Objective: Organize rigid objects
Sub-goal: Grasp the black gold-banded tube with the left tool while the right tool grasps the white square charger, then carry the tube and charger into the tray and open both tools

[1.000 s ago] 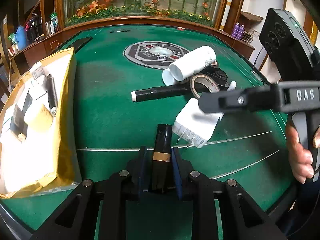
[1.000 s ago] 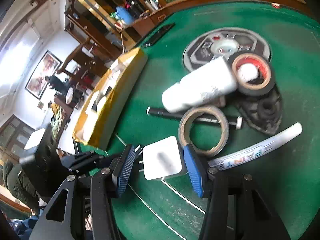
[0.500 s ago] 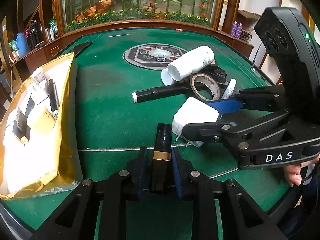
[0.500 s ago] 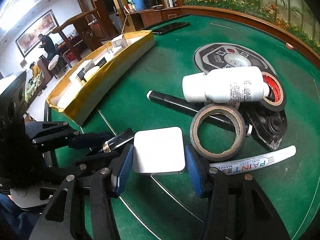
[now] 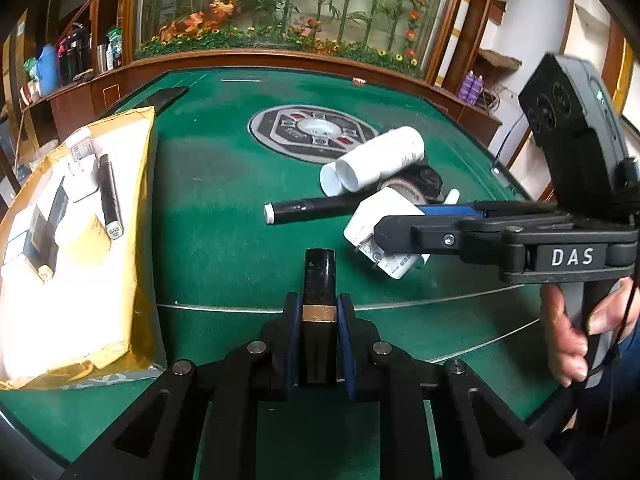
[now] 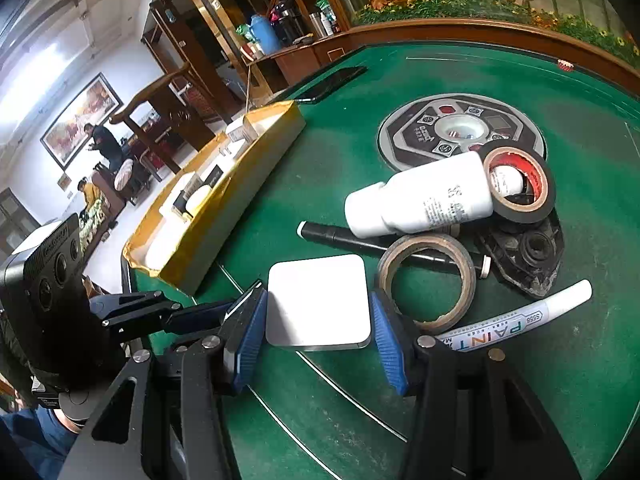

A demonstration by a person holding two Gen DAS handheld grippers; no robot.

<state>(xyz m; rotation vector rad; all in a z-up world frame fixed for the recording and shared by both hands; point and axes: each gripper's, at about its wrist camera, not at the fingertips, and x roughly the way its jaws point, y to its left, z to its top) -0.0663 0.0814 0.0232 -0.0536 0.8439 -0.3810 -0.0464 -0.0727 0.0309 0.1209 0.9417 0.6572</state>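
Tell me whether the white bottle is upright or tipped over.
Tipped over: the white bottle lies on its side on the green table, its base against the black tape roll.

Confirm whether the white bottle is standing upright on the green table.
No: the white bottle lies on its side, its far end resting against the black tape roll on the green table.
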